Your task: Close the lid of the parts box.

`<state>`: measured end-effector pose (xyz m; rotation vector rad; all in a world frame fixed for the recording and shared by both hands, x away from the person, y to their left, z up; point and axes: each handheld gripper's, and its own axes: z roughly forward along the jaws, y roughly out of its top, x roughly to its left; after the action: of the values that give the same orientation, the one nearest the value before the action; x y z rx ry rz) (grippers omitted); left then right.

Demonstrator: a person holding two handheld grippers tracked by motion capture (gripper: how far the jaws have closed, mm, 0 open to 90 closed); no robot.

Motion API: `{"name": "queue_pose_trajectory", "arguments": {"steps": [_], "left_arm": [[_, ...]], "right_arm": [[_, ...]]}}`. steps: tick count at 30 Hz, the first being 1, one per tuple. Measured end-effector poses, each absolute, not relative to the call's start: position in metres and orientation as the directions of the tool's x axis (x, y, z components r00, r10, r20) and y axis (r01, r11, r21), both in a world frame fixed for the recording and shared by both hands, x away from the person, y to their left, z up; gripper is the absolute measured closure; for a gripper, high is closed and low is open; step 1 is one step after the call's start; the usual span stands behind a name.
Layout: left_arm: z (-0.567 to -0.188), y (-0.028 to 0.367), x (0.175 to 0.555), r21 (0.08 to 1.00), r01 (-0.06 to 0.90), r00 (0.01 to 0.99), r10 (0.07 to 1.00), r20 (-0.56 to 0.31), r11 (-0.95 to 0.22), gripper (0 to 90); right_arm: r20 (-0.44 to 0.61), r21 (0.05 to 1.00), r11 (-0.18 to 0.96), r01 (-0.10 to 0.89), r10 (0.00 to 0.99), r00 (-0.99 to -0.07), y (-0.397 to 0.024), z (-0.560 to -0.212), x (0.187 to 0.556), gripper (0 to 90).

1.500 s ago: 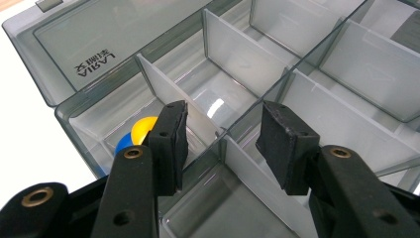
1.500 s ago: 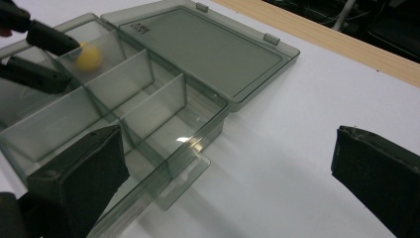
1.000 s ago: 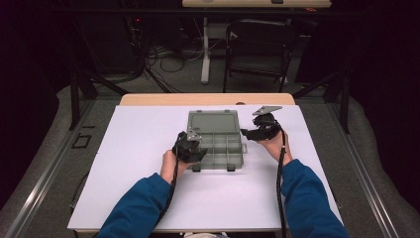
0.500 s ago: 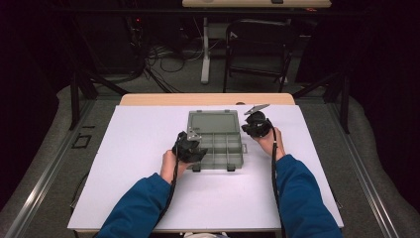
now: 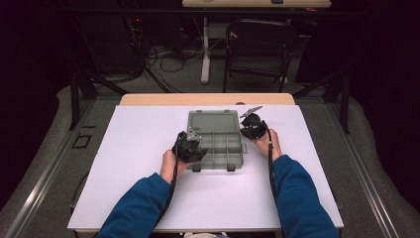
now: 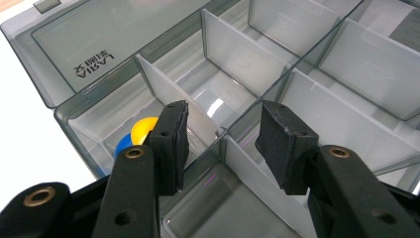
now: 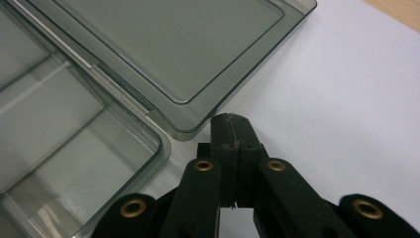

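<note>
A clear grey compartment box (image 5: 216,157) lies on the white table cover with its lid (image 5: 214,121) folded flat behind it. My left gripper (image 5: 194,148) is at the box's front left corner. In the left gripper view its jaws (image 6: 225,136) stand apart over the compartments, straddling a divider wall (image 6: 247,171) without pressing on it. A yellow piece (image 6: 143,129) and a blue piece (image 6: 123,145) lie in the corner compartment beside the left jaw. My right gripper (image 5: 246,130) is shut with nothing in it, and its tips (image 7: 232,131) sit on the cover just off the lid's corner (image 7: 188,126).
The white cover (image 5: 138,148) spreads wide on both sides of the box, over a wooden table (image 5: 208,99). Behind the table stand a dark chair (image 5: 257,44), a white post and cables on the floor. Both blue sleeves come in from the bottom edge.
My right hand has come in to the left and down to the lid's right side. The left hand and the box have stayed put.
</note>
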<state>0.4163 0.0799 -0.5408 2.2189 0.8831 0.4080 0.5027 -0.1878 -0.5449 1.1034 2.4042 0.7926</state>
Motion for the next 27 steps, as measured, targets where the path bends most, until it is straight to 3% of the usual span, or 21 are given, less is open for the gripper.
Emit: {"name": "queue_pose_trajectory", "arguments": {"steps": [27], "left_arm": [[-0.5412,0.0807,0.4175,0.711,0.466,0.729,0.684,0.029,-0.527,55.6]], "right_arm": [[-0.105,0.654,0.502,0.565,0.801,-0.59,-0.1848,-0.5512,0.5075,90.0]]}}
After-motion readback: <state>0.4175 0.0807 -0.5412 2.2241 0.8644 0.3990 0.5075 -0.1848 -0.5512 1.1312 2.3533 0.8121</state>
